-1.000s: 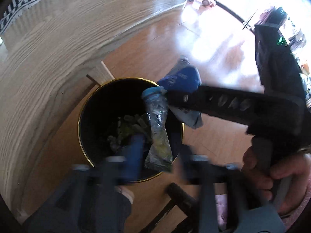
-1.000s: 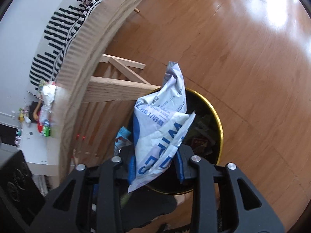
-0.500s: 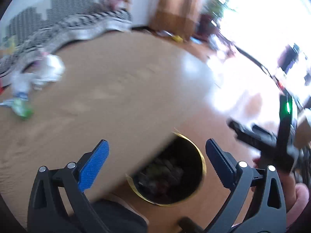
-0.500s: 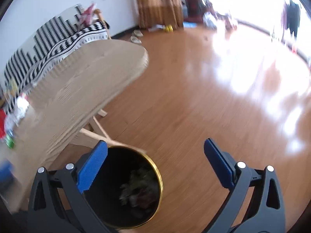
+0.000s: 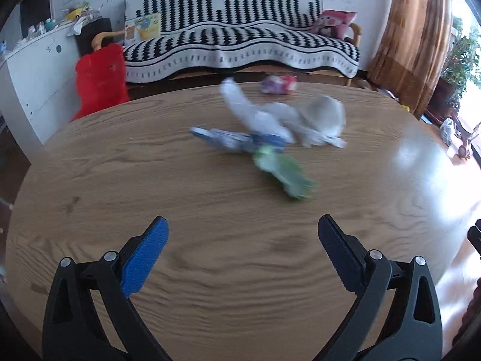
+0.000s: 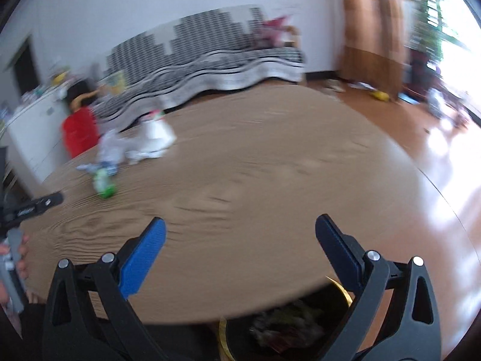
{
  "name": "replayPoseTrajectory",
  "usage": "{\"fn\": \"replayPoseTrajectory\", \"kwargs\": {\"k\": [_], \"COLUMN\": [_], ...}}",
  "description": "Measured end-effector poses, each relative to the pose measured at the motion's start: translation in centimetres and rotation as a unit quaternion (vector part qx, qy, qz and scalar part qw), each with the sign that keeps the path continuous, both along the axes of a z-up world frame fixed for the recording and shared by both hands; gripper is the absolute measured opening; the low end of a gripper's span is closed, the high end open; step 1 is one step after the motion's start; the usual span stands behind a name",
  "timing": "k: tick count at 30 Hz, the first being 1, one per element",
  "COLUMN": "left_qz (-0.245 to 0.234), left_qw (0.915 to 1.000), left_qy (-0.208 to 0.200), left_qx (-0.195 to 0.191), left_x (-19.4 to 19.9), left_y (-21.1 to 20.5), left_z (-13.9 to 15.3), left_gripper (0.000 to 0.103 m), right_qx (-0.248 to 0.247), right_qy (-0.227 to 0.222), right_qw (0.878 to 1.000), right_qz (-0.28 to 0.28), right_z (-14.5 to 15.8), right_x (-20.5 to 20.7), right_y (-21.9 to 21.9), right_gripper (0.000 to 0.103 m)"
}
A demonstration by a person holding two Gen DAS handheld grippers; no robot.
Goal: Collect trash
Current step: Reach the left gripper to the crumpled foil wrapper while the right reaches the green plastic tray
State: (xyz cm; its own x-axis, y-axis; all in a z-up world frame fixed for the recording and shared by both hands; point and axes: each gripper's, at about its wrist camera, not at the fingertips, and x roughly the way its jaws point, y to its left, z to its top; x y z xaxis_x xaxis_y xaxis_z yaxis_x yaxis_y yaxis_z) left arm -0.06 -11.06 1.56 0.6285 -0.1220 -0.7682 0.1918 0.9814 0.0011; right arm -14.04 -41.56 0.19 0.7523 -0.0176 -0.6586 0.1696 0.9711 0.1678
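trash on table, left wrist view: 4 loose pcs counted, all motion-blurred. 1 white crumpled wrapper/bag (image 5: 282,117), biggest, pale w/ a raised tail at its left end. 1 blue-and-white flat packet (image 5: 231,140) lying long-ways, tucked under the white one's near edge. 1 green packet (image 5: 284,176), nearest the camera, touching the blue one at its far end. 1 small pink-purple packet (image 5: 278,85) apart from the rest, near the table's far edge. the first 3 sit as one cluster, mid-table toward the far side. print too blurred to read.

right wrist view: same cluster seen far left on the table; white piece (image 6: 151,138) and green one (image 6: 103,185) can be made out, others too smeared to count.

1 bin (image 6: 224,335), black w/ gold rim, on the floor below the near table edge, partly hidden by the tabletop; dark mixed trash inside, items can't be told apart.

1 oval wood-grain table (image 5: 210,255).

left gripper (image 5: 242,251): jaws spread wide, just been opening, nothing betw them, over bare tabletop short of the cluster. right gripper (image 6: 239,254): jaws spread wide, just been opening, nothing betw them, above the near table edge w/ the bin under its right finger. blue pads on both.

around: 1 black-and-white striped sofa (image 5: 240,42) behind the table, 1 pink cushion (image 5: 333,22) at its right end, 1 red item (image 5: 100,81) left of the table, 1 brown curtain (image 5: 412,39) at right.
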Motion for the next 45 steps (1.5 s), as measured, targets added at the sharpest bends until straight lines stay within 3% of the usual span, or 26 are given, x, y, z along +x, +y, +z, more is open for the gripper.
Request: {"fn": "replayPoseTrajectory", "kwargs": {"k": [7, 13, 18, 23, 26, 29, 37, 40, 41, 42, 43, 44, 45], "left_qz": [-0.094, -0.204, -0.265, -0.303, -0.326, -0.335, -0.353, -0.362, -0.367, -0.370, -0.376, -0.381, -0.381], "left_qw": [0.9948, 0.9768, 0.9571, 0.9485, 0.9401, 0.9388, 0.9328, 0.9297, 0.9277, 0.9263, 0.9238, 0.9210, 0.9206], "left_qy": [0.007, 0.027, 0.021, 0.032, 0.049, 0.064, 0.053, 0.052, 0.052, 0.053, 0.064, 0.080, 0.088], "left_qx": [0.038, 0.061, 0.115, 0.086, 0.085, 0.047, 0.047, 0.046, 0.045, 0.046, 0.036, 0.016, 0.004], "left_x": [6.1, 11.0, 13.3, 15.5, 16.4, 17.5, 17.5, 17.2, 17.0, 16.9, 16.8, 16.7, 16.6], "left_y": [3.5, 2.7, 1.1, 0.2, -0.2, 0.1, 0.0, 0.0, -0.2, -0.2, -0.3, -0.3, -0.2], "left_z": [0.1, -2.6, -4.7, -5.2, -6.3, -6.7, -6.7, -6.5, -6.3, -6.2, -6.0, -5.8, -5.7], "left_gripper": [0.097, 0.096, 0.096, 0.096, 0.088, 0.085, 0.083, 0.070, 0.050, 0.033, 0.029, 0.020, 0.020], "right_qx": [-0.021, -0.011, -0.014, -0.072, -0.087, -0.087, -0.086, -0.086, -0.086, -0.085, -0.085, -0.081, -0.077], "right_qy": [0.047, 0.077, 0.095, 0.104, 0.107, 0.107, 0.107, 0.106, 0.105, 0.093, 0.085, 0.083, 0.082], "right_qw": [0.988, 0.971, 0.964, 0.960, 0.957, 0.956, 0.956, 0.957, 0.957, 0.958, 0.958, 0.958, 0.958], "right_qz": [0.148, 0.227, 0.249, 0.250, 0.254, 0.258, 0.258, 0.258, 0.257, 0.259, 0.260, 0.263, 0.264], "right_z": [-1.0, -3.0, -5.0, -6.4, -6.7, -6.7, -6.8, -6.8, -6.8, -6.5, -6.1, -6.0, -5.8], "right_x": [9.7, 15.6, 19.2, 21.6, 22.0, 22.3, 22.8, 22.8, 22.7, 22.5, 21.7, 21.5, 21.4], "right_y": [9.8, 15.5, 18.2, 20.2, 20.5, 20.5, 19.9, 19.9, 19.8, 19.8, 19.8, 19.8, 19.7], "right_gripper": [0.096, 0.096, 0.096, 0.098, 0.098, 0.098, 0.098, 0.098, 0.097, 0.081, 0.052, 0.039, 0.033]}}
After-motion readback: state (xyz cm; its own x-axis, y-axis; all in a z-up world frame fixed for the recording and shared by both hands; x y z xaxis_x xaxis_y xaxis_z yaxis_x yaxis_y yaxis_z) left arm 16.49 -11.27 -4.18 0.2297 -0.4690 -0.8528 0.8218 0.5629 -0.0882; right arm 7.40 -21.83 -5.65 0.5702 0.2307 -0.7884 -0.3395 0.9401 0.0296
